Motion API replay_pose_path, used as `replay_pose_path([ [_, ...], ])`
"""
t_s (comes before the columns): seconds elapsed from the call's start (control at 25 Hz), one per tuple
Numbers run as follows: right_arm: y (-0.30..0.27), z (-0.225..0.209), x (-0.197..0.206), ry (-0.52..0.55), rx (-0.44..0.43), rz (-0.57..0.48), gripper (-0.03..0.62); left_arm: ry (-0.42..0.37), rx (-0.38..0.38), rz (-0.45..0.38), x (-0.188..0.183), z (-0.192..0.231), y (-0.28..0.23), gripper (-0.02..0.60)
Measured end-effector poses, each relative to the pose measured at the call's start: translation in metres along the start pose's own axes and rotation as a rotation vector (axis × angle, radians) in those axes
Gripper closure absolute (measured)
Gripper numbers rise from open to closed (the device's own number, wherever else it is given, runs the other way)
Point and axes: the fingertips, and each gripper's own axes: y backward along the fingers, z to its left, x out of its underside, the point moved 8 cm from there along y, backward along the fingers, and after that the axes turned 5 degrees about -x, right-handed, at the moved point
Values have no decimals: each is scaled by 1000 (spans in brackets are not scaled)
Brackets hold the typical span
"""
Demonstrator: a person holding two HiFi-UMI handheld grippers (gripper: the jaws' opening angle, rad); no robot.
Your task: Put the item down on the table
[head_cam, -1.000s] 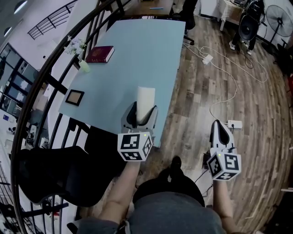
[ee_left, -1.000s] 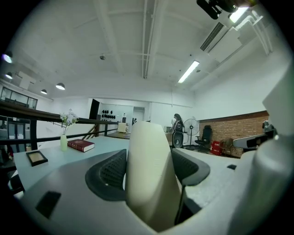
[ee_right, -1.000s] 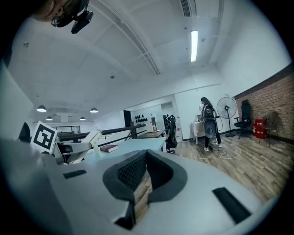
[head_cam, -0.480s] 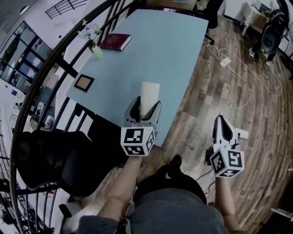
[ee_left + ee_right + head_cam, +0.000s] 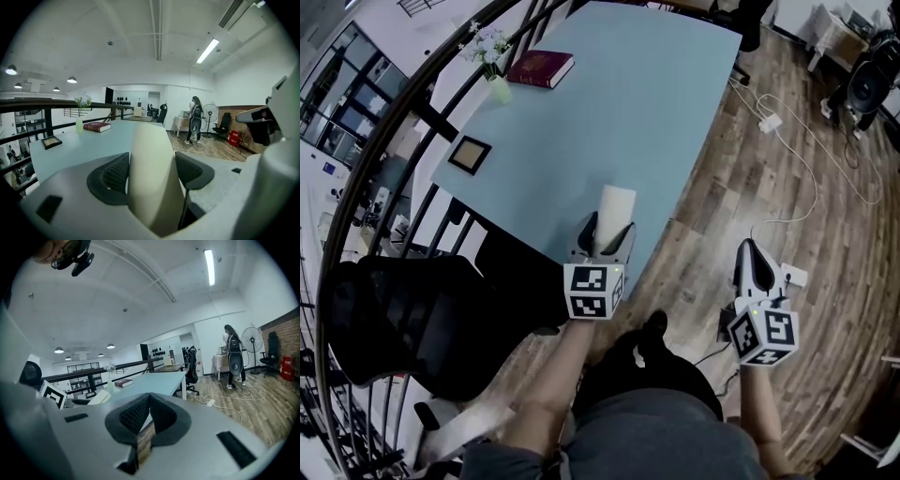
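Observation:
A cream-white cylinder (image 5: 612, 217) stands up between the jaws of my left gripper (image 5: 605, 236), which is shut on it over the near corner of the light blue table (image 5: 609, 103). In the left gripper view the cylinder (image 5: 153, 178) fills the gap between both dark pads (image 5: 112, 178), with the table (image 5: 89, 143) stretching ahead. My right gripper (image 5: 755, 265) hangs over the wooden floor to the right of the table. In the right gripper view its jaws (image 5: 147, 416) are closed together with nothing between them.
On the table's far left side lie a dark red book (image 5: 541, 68), a small vase of flowers (image 5: 495, 82) and a framed square (image 5: 470, 155). A black railing (image 5: 412, 122) runs along the table's left side. A black chair (image 5: 403, 328) sits near left. Cables and a power strip (image 5: 771, 122) lie on the floor.
The head view has shifted, so the table now reaches further up the frame. My left gripper with the cylinder has edged slightly right and lower in view. The right gripper has stayed about where it was.

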Motion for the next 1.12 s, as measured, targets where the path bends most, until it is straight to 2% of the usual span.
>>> replay_pose_path([
  [0.52,-3,-2,4,-13,-14,14,591,-38,10,197,59,-2,-32,272],
  [0.72,1,-4,3,-11,-11,12,591,-81,34,268,76,-9,-39,272],
  [1.12,8,-1,5,-14,-3,6,591,-122,49,321,88,-11,-48,272],
])
